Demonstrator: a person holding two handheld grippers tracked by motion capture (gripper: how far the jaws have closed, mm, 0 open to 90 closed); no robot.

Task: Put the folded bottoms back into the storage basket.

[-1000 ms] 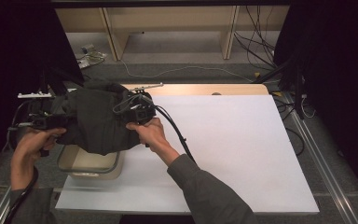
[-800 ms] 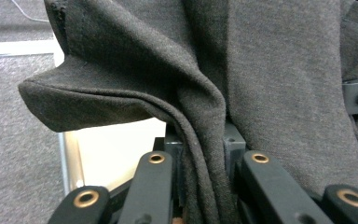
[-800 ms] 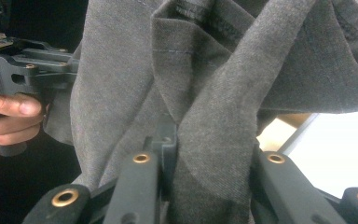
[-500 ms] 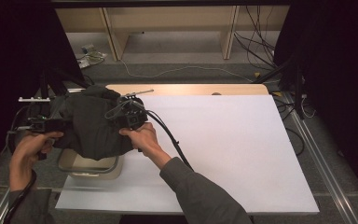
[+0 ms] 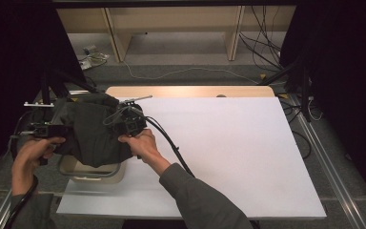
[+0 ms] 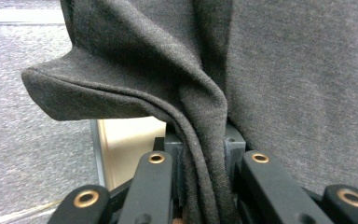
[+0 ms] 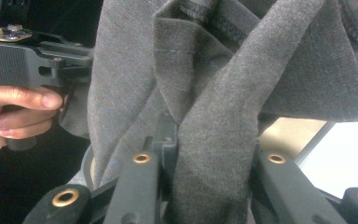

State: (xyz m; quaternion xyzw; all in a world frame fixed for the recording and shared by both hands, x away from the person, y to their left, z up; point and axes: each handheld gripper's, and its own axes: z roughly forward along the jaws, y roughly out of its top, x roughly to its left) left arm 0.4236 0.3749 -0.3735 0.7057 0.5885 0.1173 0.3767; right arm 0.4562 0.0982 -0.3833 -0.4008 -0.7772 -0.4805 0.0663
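Both grippers, left gripper (image 5: 45,130) and right gripper (image 5: 129,125), are clamping the grey garment (image 5: 91,131) over the bin (image 5: 93,172); advise lowering evenly, keeping hems inside the rim.

no legible text, labels, brand marks, numbers or signs in any view, nothing printed can be read

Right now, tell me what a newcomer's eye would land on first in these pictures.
First, the dark grey garment, held up between the left gripper and the right gripper at the table's left edge, both clamped on folds of its cloth. Next, the pale bin directly beneath it, partly hidden by the hanging fabric. Then the broad white tabletop stretching to the right.
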